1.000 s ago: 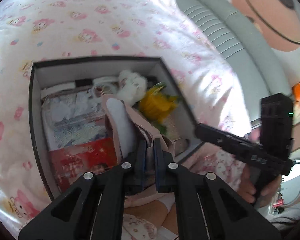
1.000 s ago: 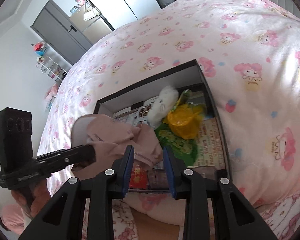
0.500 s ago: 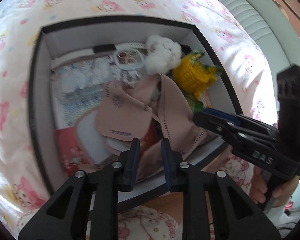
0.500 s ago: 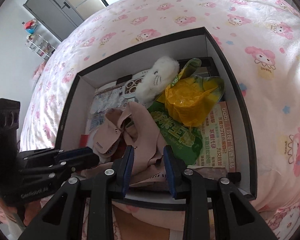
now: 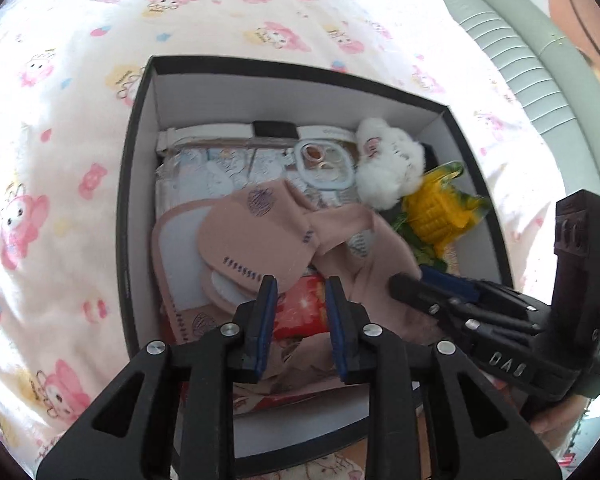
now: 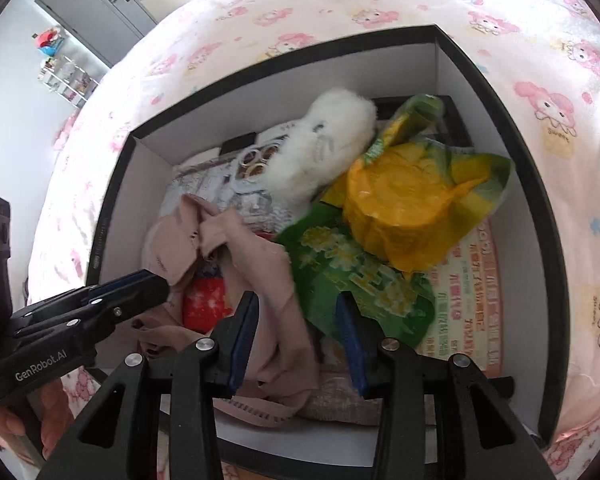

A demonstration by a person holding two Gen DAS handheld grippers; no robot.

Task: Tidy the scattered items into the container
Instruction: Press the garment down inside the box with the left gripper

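Note:
A black box with white inner walls sits on the pink patterned bedspread. A beige-pink padded garment lies loose inside it, over a red packet. My left gripper is open and empty just above the garment's near edge. My right gripper is open, its jaws on either side of a fold of the garment without pinching it. A white plush toy, a yellow-green snack bag and several flat packets also lie in the box.
The bedspread surrounds the box on all sides. A grey padded headboard runs along the right in the left wrist view. A grey wardrobe and a shelf stand far back in the right wrist view.
Both grippers carried the garment down into the box and opened. The garment now lies loose in the box; one second ago both were shut on it above the box.

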